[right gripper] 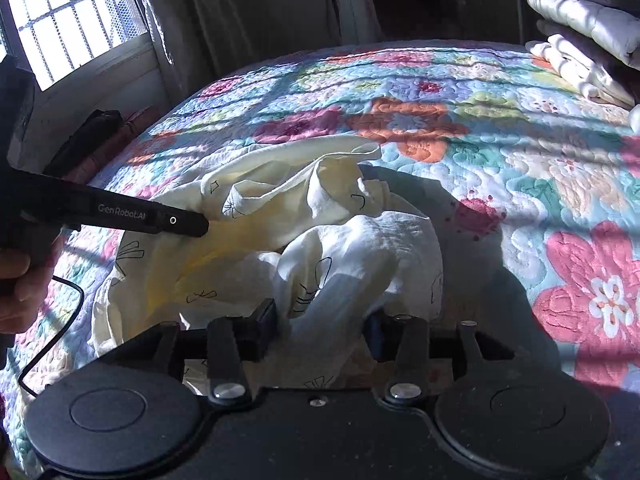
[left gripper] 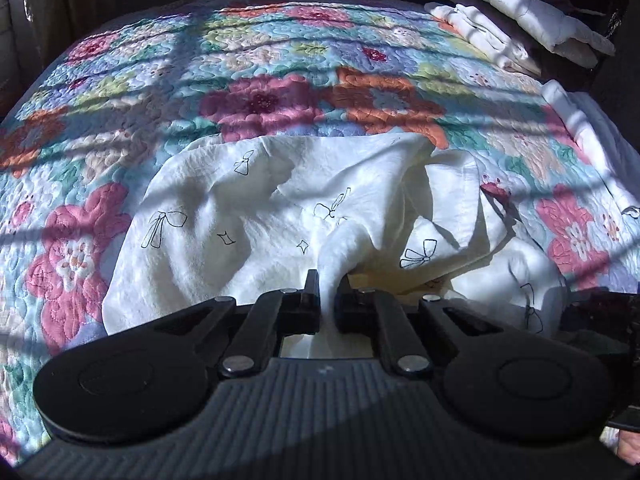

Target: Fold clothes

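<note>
Both grippers are gathering the garment [left gripper: 224, 216] for a first fold.
It is lying crumpled on the quilt [left gripper: 280, 80]; left gripper [left gripper: 328, 288] is pinching a ridge, right gripper [right gripper: 320, 320] is standing half-open around a bunch, needing a firm grip next.

Bare quilt [left gripper: 280, 60] beyond; folded stack [left gripper: 520, 20] apparently blocks corner.
</note>
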Tool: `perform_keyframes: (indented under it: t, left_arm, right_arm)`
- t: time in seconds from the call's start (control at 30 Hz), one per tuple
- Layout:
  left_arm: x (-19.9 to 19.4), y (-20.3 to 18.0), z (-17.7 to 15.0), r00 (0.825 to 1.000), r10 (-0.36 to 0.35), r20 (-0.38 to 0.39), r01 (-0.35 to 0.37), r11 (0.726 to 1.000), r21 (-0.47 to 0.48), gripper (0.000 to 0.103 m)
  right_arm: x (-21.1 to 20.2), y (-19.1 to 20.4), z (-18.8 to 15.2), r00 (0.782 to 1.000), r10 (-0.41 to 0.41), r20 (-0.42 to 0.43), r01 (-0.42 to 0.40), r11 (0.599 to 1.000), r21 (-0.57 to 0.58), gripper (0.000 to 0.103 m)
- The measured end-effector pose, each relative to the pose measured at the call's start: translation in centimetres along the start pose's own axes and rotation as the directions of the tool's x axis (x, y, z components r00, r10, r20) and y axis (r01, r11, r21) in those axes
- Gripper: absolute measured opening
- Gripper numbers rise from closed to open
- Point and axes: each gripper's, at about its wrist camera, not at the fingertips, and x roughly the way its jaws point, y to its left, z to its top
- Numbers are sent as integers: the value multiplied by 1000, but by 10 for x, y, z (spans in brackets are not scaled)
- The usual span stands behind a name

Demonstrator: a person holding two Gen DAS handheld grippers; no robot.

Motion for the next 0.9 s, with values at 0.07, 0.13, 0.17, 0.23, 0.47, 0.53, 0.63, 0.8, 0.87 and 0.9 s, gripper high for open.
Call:
perform_keyframes:
  t: [0.07,0.13,0.17,0.23,0.47,0.53,0.63,0.8,0.87,0.9]
  left_arm:
    - [-6,18,3,1000,7,16,-6,998,-64,7]
    - [-9,33,4,999,28,27,-24,994,-111,7]
    - [-12,40,5,998,49,28,-45,991,-125,7]
    - [-17,52,7,995,92,30,-87,986,-140,7]
    - [-52,75,13,971,197,135,-170,967,-189,6]
    - [-68,79,15,959,217,184,-177,961,-211,6]
    - [-94,84,14,934,255,251,-192,949,-249,6]
    - [-123,76,-8,921,247,300,-168,950,-265,6]
    - [-115,66,-26,927,284,246,-225,944,-243,6]
    - [-109,62,-35,927,305,218,-253,938,-238,6]
  right_arm:
    - [1,3,-4,1000,-13,-15,12,1000,-24,18]
    - [-2,8,-7,1000,-28,-1,28,998,-62,10]
    - [-4,10,-7,999,-36,10,37,996,-75,10]
    - [-7,8,-3,999,-38,30,39,997,-67,10]
    - [-17,10,19,989,-86,123,99,989,-107,7]
    - [-18,9,23,989,-76,127,90,991,-102,7]
    - [-19,10,25,989,-73,131,86,991,-100,6]
    - [-25,10,21,993,-6,118,15,997,-77,6]
    - [-22,8,14,997,47,64,-43,997,-66,6]
    - [-21,8,9,998,50,47,-47,997,-66,6]
